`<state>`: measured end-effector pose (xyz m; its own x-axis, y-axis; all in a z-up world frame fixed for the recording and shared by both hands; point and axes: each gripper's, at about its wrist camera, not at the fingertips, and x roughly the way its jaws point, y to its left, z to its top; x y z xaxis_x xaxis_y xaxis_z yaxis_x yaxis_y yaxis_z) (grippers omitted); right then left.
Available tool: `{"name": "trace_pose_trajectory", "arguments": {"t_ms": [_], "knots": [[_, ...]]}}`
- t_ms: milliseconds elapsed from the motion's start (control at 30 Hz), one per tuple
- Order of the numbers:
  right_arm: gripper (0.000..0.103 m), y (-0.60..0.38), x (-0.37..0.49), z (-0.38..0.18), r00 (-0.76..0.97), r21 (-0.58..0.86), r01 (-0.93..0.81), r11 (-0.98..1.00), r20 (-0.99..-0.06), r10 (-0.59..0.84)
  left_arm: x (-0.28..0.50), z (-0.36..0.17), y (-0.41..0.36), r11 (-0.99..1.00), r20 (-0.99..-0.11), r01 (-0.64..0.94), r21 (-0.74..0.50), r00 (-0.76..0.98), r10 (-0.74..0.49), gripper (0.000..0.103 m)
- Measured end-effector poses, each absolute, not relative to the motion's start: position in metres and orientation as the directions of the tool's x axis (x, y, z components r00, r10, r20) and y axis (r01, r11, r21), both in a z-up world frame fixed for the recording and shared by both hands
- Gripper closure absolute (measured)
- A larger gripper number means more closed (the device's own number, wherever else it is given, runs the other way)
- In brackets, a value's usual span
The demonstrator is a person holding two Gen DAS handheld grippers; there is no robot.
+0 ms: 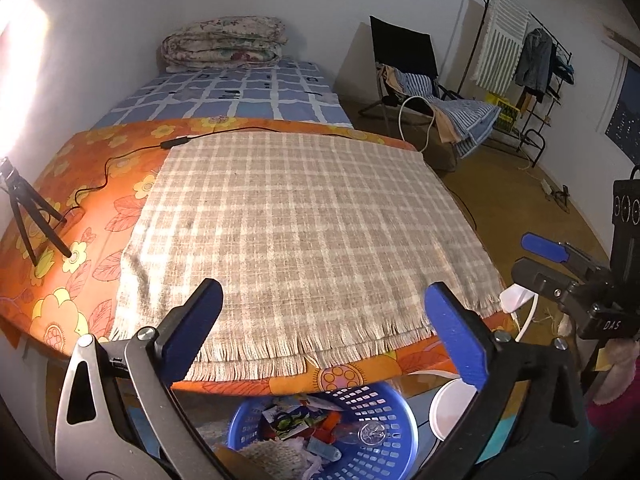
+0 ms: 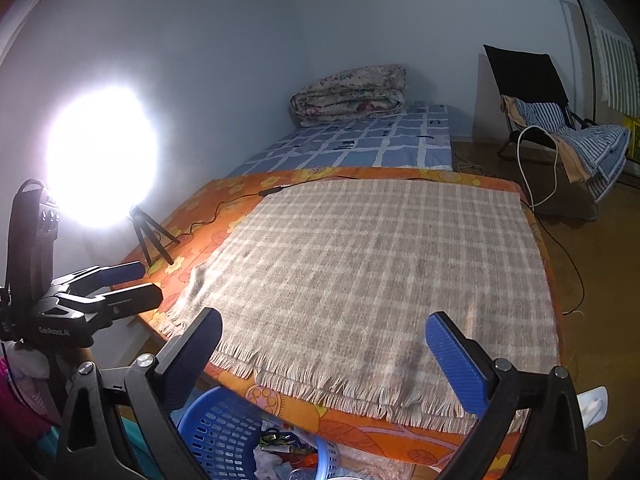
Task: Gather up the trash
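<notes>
A blue perforated basket (image 1: 384,412) sits on the floor below the table's near edge, holding wrappers, a clear plastic piece and other trash (image 1: 296,424). It also shows in the right wrist view (image 2: 216,432). My left gripper (image 1: 324,320) is open and empty above the table's front edge. My right gripper (image 2: 324,344) is open and empty, also over the front edge. Each gripper shows in the other's view, the right one (image 1: 560,264) and the left one (image 2: 120,284). The beige plaid cloth (image 1: 304,220) on the table carries no trash.
The table has an orange floral cover (image 1: 80,208). A small tripod (image 1: 28,216) with a bright lamp (image 2: 100,156) and a black cable stands at its left. A white lid (image 1: 448,408) lies by the basket. A bed (image 1: 240,92), folding chair (image 1: 404,64) and clothes rack (image 1: 520,56) stand behind.
</notes>
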<state>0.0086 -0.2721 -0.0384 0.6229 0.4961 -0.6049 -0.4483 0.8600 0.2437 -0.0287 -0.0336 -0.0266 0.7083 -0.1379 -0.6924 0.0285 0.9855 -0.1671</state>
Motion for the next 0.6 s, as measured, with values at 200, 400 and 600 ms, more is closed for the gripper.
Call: {"name": "trace_pose_trajectory", "arguments": {"t_ms": [200, 400, 600], "knots": [[0.000, -0.2702, 0.0074, -0.0396, 0.623, 0.240, -0.451, 0.860, -0.605, 0.496, -0.0329, -0.0252, -0.0310, 0.986, -0.685, 0.020, -0.166, 0.716, -0.130, 0.000], [0.000, -0.2700, 0.0068, -0.0393, 0.623, 0.239, -0.451, 0.860, -0.605, 0.495, -0.0360, -0.0229, -0.0295, 0.986, -0.681, 0.015, -0.164, 0.722, -0.124, 0.000], [0.000, -0.2700, 0.0066, -0.0395, 0.624, 0.239, -0.451, 0.860, -0.605, 0.495, -0.0355, -0.0222, -0.0292, 0.987, -0.682, 0.014, -0.161, 0.722, -0.122, 0.000]]}}
